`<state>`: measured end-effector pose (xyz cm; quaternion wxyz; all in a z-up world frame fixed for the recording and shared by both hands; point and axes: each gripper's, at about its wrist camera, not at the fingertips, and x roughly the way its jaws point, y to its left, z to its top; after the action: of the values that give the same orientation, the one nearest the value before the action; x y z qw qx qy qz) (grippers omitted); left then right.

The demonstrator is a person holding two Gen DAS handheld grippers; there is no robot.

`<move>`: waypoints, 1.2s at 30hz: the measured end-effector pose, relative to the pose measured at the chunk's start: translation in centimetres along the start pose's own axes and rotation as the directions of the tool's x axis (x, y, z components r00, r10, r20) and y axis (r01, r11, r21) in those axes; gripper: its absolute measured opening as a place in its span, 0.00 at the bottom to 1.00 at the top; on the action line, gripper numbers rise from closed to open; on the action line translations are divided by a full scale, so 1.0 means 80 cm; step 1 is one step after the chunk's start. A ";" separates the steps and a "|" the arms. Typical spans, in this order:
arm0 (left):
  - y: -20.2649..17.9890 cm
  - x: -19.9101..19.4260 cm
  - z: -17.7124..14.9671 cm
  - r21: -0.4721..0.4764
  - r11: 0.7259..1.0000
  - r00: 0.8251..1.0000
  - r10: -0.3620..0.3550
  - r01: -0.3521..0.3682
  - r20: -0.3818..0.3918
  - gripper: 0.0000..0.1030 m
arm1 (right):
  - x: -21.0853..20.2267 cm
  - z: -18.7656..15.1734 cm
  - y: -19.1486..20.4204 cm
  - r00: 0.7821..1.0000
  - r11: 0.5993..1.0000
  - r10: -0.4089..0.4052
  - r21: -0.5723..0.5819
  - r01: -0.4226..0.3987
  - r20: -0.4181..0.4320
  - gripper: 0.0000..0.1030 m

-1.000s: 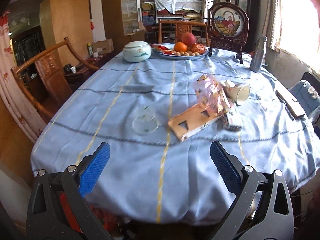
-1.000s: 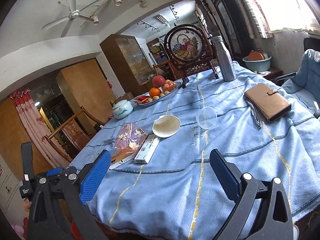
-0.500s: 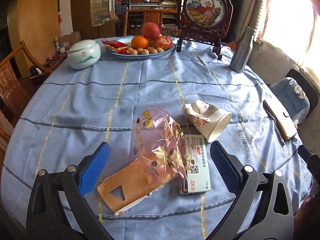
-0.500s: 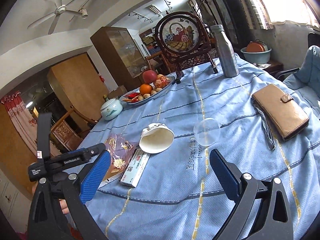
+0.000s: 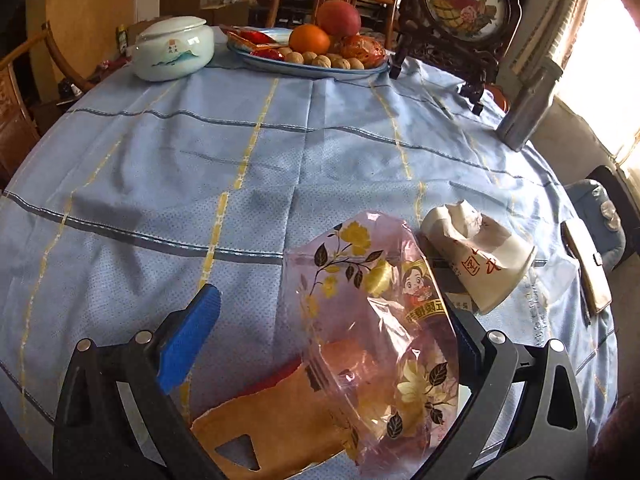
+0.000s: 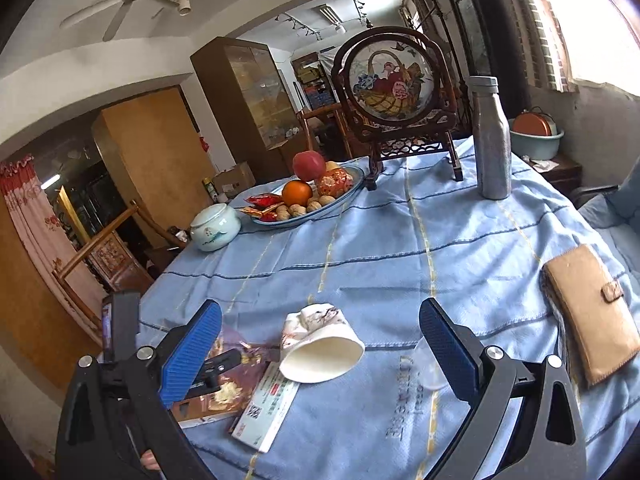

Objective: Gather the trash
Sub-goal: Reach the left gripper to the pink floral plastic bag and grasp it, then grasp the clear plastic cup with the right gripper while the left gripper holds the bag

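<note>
Left tongs (image 5: 324,332) spread over pink wrapper (image 5: 372,320) near counter (image 5: 240,160) front edge; cup (image 5: 480,256) lettering unreadable. Right tongs (image 6: 320,354) spread; only this view shows box (image 6: 266,412), wallet (image 6: 592,312).

Crumpled paper cup (image 5: 478,256): red Chinese characters on side, too distorted to read with certainty.

Pink plastic wrapper (image 5: 374,312): yellow banner under cartoon figure, Chinese characters on it, not legible.

White medicine box (image 6: 267,408): QR code near end, red mark and printed lines along face, too small to read.

Blue tablecloth (image 6: 404,396): woven lettering and square seal mark near right edge, letters not readable.

Ceramic lidded jar (image 5: 172,54): small painted mark above landscape motif, unreadable.
</note>
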<state>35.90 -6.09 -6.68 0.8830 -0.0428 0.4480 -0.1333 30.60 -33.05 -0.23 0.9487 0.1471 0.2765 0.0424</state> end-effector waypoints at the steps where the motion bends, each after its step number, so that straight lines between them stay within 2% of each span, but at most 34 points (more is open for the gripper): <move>1: 0.001 -0.004 -0.001 -0.003 1.000 1.000 -0.001 0.001 0.012 0.93 | 0.007 -0.001 -0.006 1.000 1.000 -0.016 0.008 0.016 -0.002 0.95; 4: -0.002 -0.013 -0.002 0.034 0.997 0.995 0.073 -0.075 0.064 0.93 | 0.030 -0.017 -0.037 0.997 0.996 -0.074 0.041 0.075 -0.010 0.95; 6: -0.004 -0.014 -0.002 0.040 0.996 0.995 0.081 -0.084 0.065 0.93 | 0.049 -0.021 -0.055 0.981 0.984 -0.167 0.042 0.172 -0.100 0.95; 7: -0.003 -0.013 -0.002 0.036 0.997 0.996 0.068 -0.070 0.055 0.93 | 0.049 -0.022 -0.060 0.983 0.986 -0.156 0.045 0.161 -0.095 0.95; 9: -0.004 -0.012 -0.004 0.034 0.998 0.998 0.048 -0.049 0.041 0.93 | 0.046 -0.024 -0.068 0.978 0.980 -0.188 0.048 0.193 -0.086 0.95; 12: -0.004 -0.012 -0.004 0.036 0.998 0.997 0.055 -0.056 0.046 0.93 | 0.061 -0.032 -0.073 0.960 0.971 -0.232 0.019 0.238 -0.154 0.95; 16: -0.003 -0.012 -0.005 0.030 0.998 0.998 0.048 -0.050 0.043 0.93 | 0.085 -0.044 -0.076 0.940 0.970 -0.233 0.007 0.242 -0.250 0.95; 21: -0.005 -0.011 -0.005 0.039 0.998 0.998 0.042 -0.044 0.040 0.93 | 0.094 -0.050 -0.067 0.920 0.954 -0.298 -0.053 0.294 -0.256 0.95; 23: -0.006 -0.011 -0.006 0.043 0.998 0.998 0.042 -0.044 0.040 0.93 | 0.095 -0.050 -0.067 0.918 0.952 -0.304 -0.061 0.298 -0.255 0.95; 24: -0.006 -0.010 -0.005 0.042 0.998 0.998 0.040 -0.041 0.040 0.93 | 0.096 -0.049 -0.067 0.919 0.953 -0.303 -0.062 0.297 -0.254 0.91; 25: -0.005 -0.010 -0.005 0.040 0.998 0.998 0.037 -0.039 0.041 0.93 | 0.096 -0.049 -0.067 0.919 0.954 -0.300 -0.063 0.294 -0.254 0.80; 27: -0.006 -0.010 -0.004 0.042 0.999 0.999 0.028 -0.030 0.043 0.89 | 0.096 -0.048 -0.068 0.927 0.963 -0.267 -0.048 0.264 -0.264 0.58; 29: -0.008 -0.012 -0.003 0.052 0.999 0.999 0.015 -0.017 0.049 0.75 | 0.089 -0.044 -0.067 0.941 0.970 -0.240 -0.027 0.241 -0.238 0.58; 31: -0.009 -0.013 -0.002 0.057 0.998 0.999 -0.003 0.000 0.051 0.65 | 0.078 -0.038 -0.063 0.950 0.969 -0.246 -0.037 0.243 -0.195 0.58; 36: -0.006 -0.015 0.001 0.044 0.999 0.998 -0.030 0.028 0.060 0.51 | 0.075 -0.036 -0.063 0.955 0.973 -0.229 -0.032 0.227 -0.189 0.58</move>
<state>35.16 -6.19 -5.61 0.8948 -0.0343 0.4175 -0.1545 34.10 -36.11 -7.12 0.9171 0.1047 0.3812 -0.0519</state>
